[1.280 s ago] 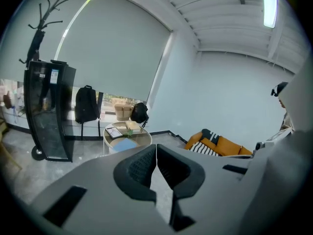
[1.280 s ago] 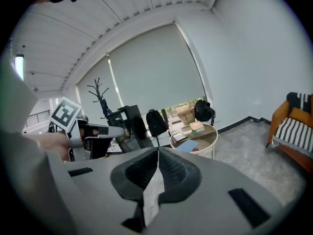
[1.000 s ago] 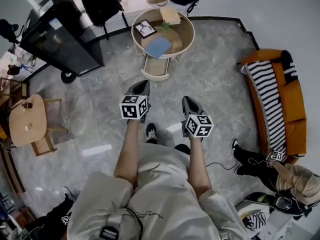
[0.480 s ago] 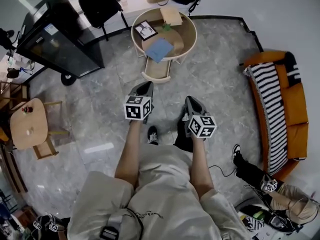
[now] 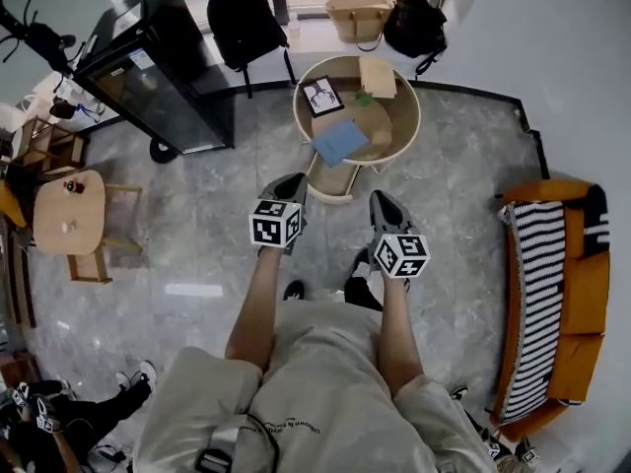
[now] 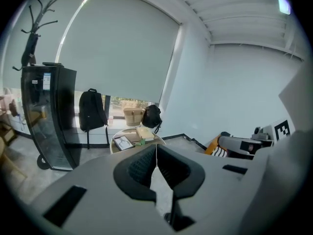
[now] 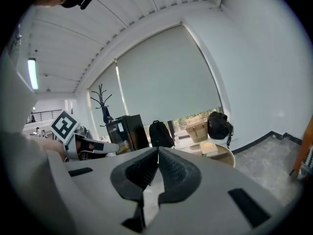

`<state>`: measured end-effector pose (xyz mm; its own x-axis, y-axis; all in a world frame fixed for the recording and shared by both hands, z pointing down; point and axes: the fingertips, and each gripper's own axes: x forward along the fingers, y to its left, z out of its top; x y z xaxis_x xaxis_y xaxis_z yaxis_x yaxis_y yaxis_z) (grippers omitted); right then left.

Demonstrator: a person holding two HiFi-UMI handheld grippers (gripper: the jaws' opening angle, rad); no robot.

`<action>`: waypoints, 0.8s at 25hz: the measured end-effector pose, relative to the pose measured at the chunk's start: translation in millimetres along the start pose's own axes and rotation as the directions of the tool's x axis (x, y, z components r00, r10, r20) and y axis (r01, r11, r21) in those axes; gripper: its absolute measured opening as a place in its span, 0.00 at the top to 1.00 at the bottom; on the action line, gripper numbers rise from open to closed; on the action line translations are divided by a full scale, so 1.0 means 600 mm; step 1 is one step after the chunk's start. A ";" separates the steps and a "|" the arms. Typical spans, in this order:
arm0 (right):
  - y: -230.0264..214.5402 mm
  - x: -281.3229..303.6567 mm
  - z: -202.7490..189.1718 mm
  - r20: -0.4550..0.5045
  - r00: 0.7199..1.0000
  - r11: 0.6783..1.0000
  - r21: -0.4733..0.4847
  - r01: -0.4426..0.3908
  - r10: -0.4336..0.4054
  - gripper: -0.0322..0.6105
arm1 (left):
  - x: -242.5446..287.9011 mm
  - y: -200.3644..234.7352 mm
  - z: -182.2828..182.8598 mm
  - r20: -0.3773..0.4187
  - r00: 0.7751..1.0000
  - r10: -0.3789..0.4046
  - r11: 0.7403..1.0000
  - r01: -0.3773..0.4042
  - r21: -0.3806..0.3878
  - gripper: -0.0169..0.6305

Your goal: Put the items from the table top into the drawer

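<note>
1. the round bench [image 5: 411, 118] stands ahead of the person, and its drawer [image 5: 330, 177] is pulled out on the side of the bench that faces the person.
2. on the bench lie a blue book [image 5: 340, 141] at the drawer side, a framed picture [image 5: 321, 96] at the left part, a tan box [image 5: 378, 76] at the far part, and a small green thing [image 5: 365, 98] between picture and box.
3. the left gripper [image 5: 289, 181] is in the air short of the bench, on the drawer side and apart from it. its fingers [image 6: 139, 166] are clenched together, with nothing between them.
4. the right gripper [image 5: 381, 201] is also short of the bench, apart from it. its fingers [image 7: 173, 168] are clenched on nothing.
5. behind the bench are a black backpack [image 5: 246, 23], a beige bag [image 5: 360, 16] and a black bag [image 5: 414, 24]. a black cabinet [image 5: 158, 77] stands left of the bench, and an orange sofa [image 5: 582, 294] is well apart on the right.
</note>
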<state>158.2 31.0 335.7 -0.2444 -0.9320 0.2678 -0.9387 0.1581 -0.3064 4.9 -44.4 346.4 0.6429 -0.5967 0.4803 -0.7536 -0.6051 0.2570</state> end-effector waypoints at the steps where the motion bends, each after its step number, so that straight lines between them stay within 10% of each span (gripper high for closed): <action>1: -0.016 0.011 0.019 0.011 1.000 1.000 0.002 -0.018 0.018 0.90 | 0.014 -0.006 0.012 0.012 1.000 0.008 1.000 -0.008 -0.010 0.94; 10: -0.097 0.073 0.130 0.029 0.985 0.959 -0.237 -0.158 0.169 0.90 | 0.106 -0.053 0.066 0.060 0.992 0.114 0.992 -0.110 -0.060 0.94; 20: -0.166 0.115 0.102 -0.025 0.941 0.941 0.001 -0.338 0.338 0.90 | 0.145 -0.092 0.029 0.048 0.975 0.216 0.972 -0.210 -0.106 0.94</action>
<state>249.6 -69.2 328.9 -0.5533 -0.8151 0.1717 -0.8006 0.4634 -0.3799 104.9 -72.1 359.1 0.4706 -0.7380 0.4836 -0.8821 -0.4066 0.2378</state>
